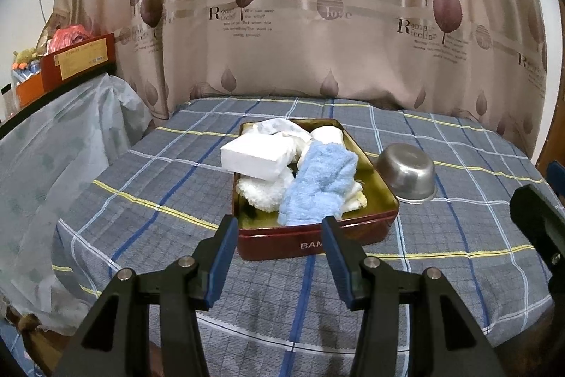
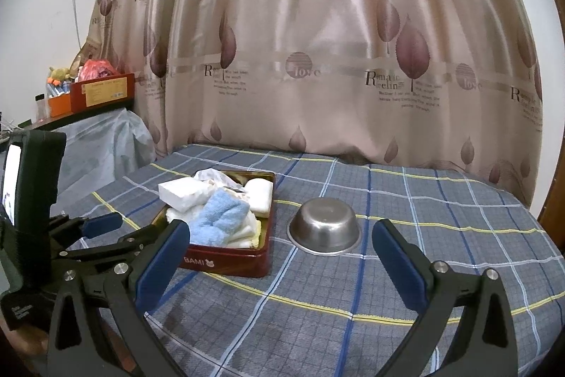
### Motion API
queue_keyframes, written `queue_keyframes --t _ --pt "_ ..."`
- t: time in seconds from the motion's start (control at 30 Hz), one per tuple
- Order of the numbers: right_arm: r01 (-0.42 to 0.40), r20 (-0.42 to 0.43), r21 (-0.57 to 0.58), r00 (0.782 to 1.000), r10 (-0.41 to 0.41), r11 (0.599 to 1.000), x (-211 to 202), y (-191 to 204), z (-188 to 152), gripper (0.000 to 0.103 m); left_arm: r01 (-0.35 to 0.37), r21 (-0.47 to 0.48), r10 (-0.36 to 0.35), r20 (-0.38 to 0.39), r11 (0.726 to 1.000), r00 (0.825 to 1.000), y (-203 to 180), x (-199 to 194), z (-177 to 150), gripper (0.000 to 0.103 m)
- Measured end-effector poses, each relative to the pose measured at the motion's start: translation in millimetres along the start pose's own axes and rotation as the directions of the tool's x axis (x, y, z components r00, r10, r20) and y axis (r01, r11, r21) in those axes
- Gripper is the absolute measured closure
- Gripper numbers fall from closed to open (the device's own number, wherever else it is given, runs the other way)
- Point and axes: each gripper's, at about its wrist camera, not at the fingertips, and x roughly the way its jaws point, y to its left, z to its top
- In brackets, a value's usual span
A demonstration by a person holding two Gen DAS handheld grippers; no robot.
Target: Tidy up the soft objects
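A red tin (image 1: pixel 310 235) sat on a tabletop with a blue checked cloth (image 1: pixel 148 186). The tin was open and full of soft things. A fluffy blue towel (image 1: pixel 317 186) lay on top, near the front of the tin. A white block (image 1: pixel 257 158) rested at the tin's back left, sticking out over its left wall. A fuzzy white cloth (image 1: pixel 265 193) lay under the block. More white cloths (image 2: pixel 259 196) were piled at the back of the tin.

A metal bowl (image 1: pixel 406 174) stood upside down just right of the tin, not touching it. A shiny curtain with leaf prints (image 1: pixel 282 6) hung behind the tin. Far to the tin's left, a red box (image 1: pixel 77 60) sat on a shelf.

The left hand-held gripper (image 1: pixel 279 225) was spread wide in front of the tin, with nothing between its blue pads. The right hand-held gripper (image 2: pixel 280 235) was also spread wide and held nothing. It pointed at the bowl, right of the tin.
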Motion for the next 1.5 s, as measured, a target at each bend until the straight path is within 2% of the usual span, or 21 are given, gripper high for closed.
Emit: queue_keyframes --t 0.33,0.63,0.87,1.17,1.5 --pt "0.015 -0.015 0.009 1.0 -0.015 1.0 2 4 -3 0.001 -0.005 0.009 0.005 0.007 1.0 1.0 -1 0 -1 0.053" --pt "0.028 -0.032 0.04 0.999 -0.027 0.999 10 2 0 0.001 -0.018 -0.018 0.018 0.017 1.0 1.0 1 -1 -2 0.053" --pt "0.047 -0.017 0.049 0.999 -0.047 0.998 19 3 6 0.001 -0.034 -0.04 0.036 0.061 0.999 0.997 4 -8 -1 0.053" --pt "0.051 -0.032 0.046 0.998 -0.049 0.998 35 16 5 0.001 -0.048 -0.075 0.053 0.065 0.996 0.997 11 -8 1 0.053" --pt "0.056 -0.056 0.051 0.997 -0.053 0.997 43 18 2 0.001 -0.06 -0.062 0.065 0.079 0.996 0.995 8 -8 1 0.053"
